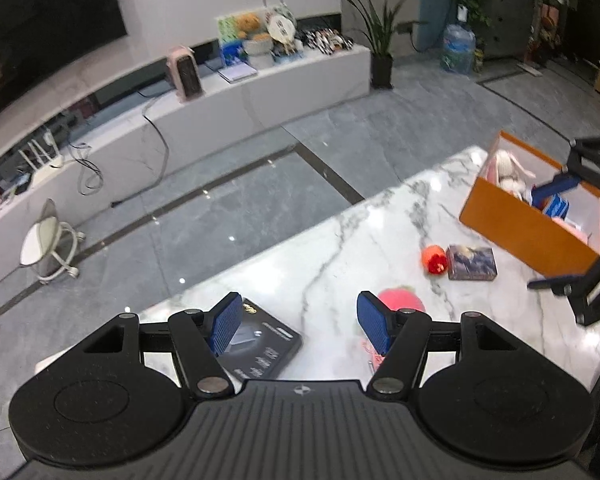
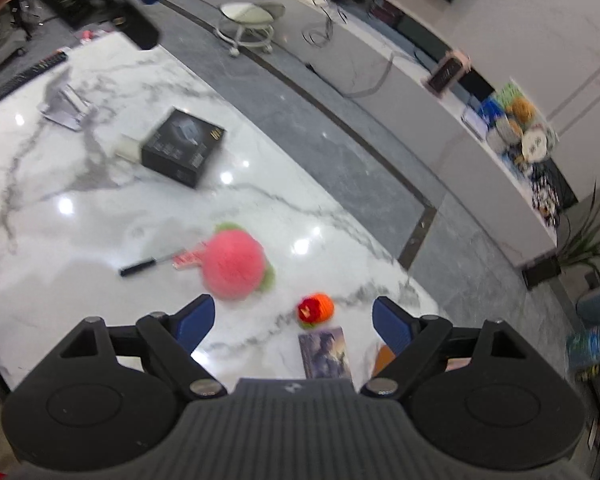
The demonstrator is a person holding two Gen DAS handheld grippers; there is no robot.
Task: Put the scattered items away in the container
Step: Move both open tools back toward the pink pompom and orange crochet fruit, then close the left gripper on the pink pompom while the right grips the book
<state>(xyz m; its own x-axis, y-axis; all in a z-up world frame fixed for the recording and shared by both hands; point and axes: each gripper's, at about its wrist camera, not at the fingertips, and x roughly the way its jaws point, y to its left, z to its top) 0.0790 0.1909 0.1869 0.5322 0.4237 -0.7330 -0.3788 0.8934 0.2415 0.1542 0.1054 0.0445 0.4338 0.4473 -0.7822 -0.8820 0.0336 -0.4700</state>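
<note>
Pink plush ball (image 2: 232,264): lay on my marble table (image 2: 80,208), well apart from the orange container (image 1: 528,232). Judged soft, light, squashable; best pinched across its middle. My left gripper (image 1: 300,322) and right gripper (image 2: 292,320) both stood spread, empty.

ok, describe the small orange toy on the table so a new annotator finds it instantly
Start at the orange container on the marble table. Just outside its long wall lies a small dark picture card box, and the small orange toy sits right beside that. It is the only orange-and-red piece, far smaller than the pink plush ball nearby.
</note>
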